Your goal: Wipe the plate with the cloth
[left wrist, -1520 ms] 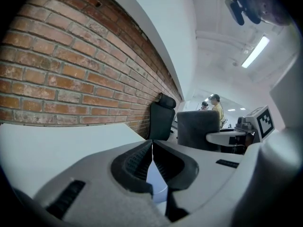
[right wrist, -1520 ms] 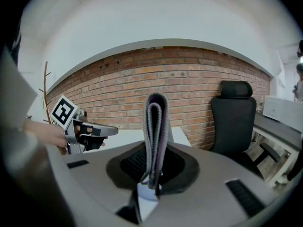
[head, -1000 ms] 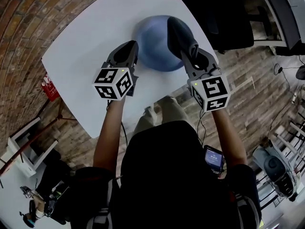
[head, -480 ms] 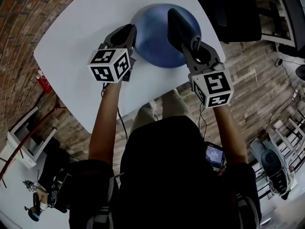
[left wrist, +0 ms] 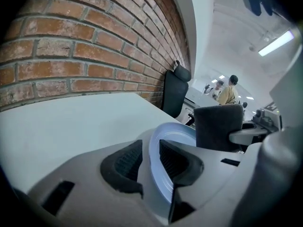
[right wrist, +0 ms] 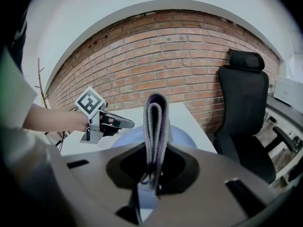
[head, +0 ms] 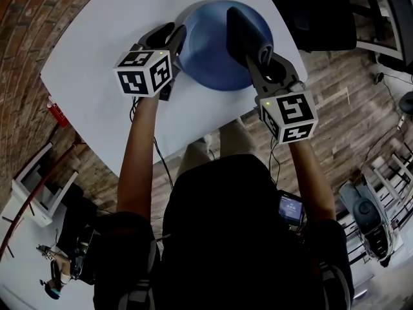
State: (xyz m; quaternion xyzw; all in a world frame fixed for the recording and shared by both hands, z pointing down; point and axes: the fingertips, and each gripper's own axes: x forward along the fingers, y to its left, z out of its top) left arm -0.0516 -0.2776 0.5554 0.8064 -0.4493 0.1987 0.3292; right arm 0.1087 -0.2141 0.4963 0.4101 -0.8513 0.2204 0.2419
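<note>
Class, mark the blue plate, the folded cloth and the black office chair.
blue plate (head: 208,50): head view, bare inner surface.
folded cloth (right wrist: 155,126): right gripper view, middle of the fold.
black office chair (right wrist: 244,110): right gripper view, backrest.

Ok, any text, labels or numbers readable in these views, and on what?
No readable words anywhere.
Black-and-white square-marker cubes: coded patterns only, no letters.
Lit phone screen at the person's hip: too blurred.
Small red object at the head view's left: markings too small.

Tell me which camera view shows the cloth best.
The right gripper view: the folded cloth stands upright, edge-on, clamped in the right gripper. The head view shows the cloth dark against the plate; the left gripper view shows its flat side.
</note>
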